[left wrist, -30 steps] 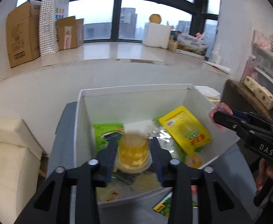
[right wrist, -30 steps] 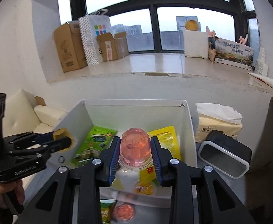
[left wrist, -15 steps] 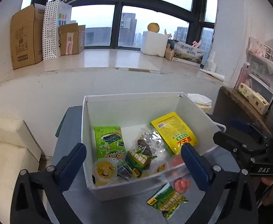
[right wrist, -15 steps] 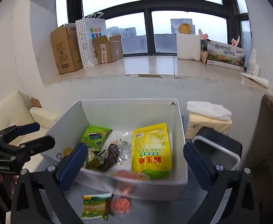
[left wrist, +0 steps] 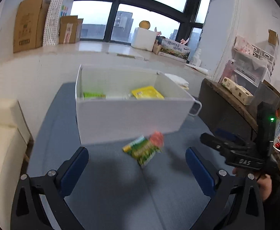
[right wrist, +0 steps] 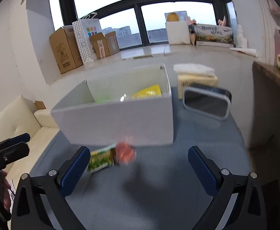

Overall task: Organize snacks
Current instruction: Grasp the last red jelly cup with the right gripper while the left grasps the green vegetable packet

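Note:
A white box (left wrist: pixel 132 115) (right wrist: pixel 119 122) stands on the blue-grey table; a yellow packet (left wrist: pixel 147 93) (right wrist: pixel 147 93) and a green packet (left wrist: pixel 94 95) show over its rim. In front of the box, on the table, lie a green snack packet (left wrist: pixel 142 150) (right wrist: pixel 101 159) and a pink jelly cup (left wrist: pixel 156 138) (right wrist: pixel 125 153), side by side. My left gripper (left wrist: pixel 137 164) is open and empty, back from the box with the two loose snacks ahead of it. My right gripper (right wrist: pixel 139 164) is open and empty too, the jelly cup just ahead between its fingers' line. Each gripper appears in the other's view: the right gripper (left wrist: pixel 222 145), the left gripper (right wrist: pixel 7 149).
A black tin with a pale rim (right wrist: pixel 207 103) and a tissue pack (right wrist: pixel 196 76) sit right of the box. A dark cabinet (left wrist: pixel 226 111) stands on the right, a cream sofa (left wrist: pixel 0 134) on the left. Cardboard boxes (left wrist: pixel 30 21) line the window sill behind.
Both grippers let go of their jelly cups, yellow on the left and pink on the right, over the box, opened wide and drew back toward the table's near side.

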`<state>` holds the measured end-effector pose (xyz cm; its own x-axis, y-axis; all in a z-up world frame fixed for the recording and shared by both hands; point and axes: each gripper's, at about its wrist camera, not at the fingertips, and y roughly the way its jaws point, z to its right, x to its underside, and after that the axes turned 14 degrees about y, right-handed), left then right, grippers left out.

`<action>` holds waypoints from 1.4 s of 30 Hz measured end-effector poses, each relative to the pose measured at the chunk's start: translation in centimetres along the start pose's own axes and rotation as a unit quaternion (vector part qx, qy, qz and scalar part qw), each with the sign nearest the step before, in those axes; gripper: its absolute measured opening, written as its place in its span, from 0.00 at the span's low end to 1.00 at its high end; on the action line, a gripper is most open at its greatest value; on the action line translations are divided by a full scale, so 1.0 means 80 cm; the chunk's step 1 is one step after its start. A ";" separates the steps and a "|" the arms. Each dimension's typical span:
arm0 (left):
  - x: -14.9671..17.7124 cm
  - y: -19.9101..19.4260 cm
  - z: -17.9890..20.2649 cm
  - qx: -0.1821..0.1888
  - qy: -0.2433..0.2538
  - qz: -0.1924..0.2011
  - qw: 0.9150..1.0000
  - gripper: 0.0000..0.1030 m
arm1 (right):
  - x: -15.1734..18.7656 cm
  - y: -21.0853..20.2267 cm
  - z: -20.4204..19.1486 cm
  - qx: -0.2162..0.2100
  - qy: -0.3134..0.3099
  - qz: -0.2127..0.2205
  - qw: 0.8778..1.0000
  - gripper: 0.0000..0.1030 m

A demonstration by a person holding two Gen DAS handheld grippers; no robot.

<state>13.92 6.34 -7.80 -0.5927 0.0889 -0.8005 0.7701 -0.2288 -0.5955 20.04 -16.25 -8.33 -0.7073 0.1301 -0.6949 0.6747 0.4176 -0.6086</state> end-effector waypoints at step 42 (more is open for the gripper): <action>0.021 0.136 0.029 -0.002 0.081 -0.103 0.991 1.00 | 0.035 0.035 -0.001 0.015 -0.026 -0.051 0.998 0.34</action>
<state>20.75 1.74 -15.49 -0.6930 0.2872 -0.6613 0.6373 -0.1848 -0.7481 19.92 -14.65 -11.90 -0.7613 0.0409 -0.6471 0.6064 0.3984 -0.6882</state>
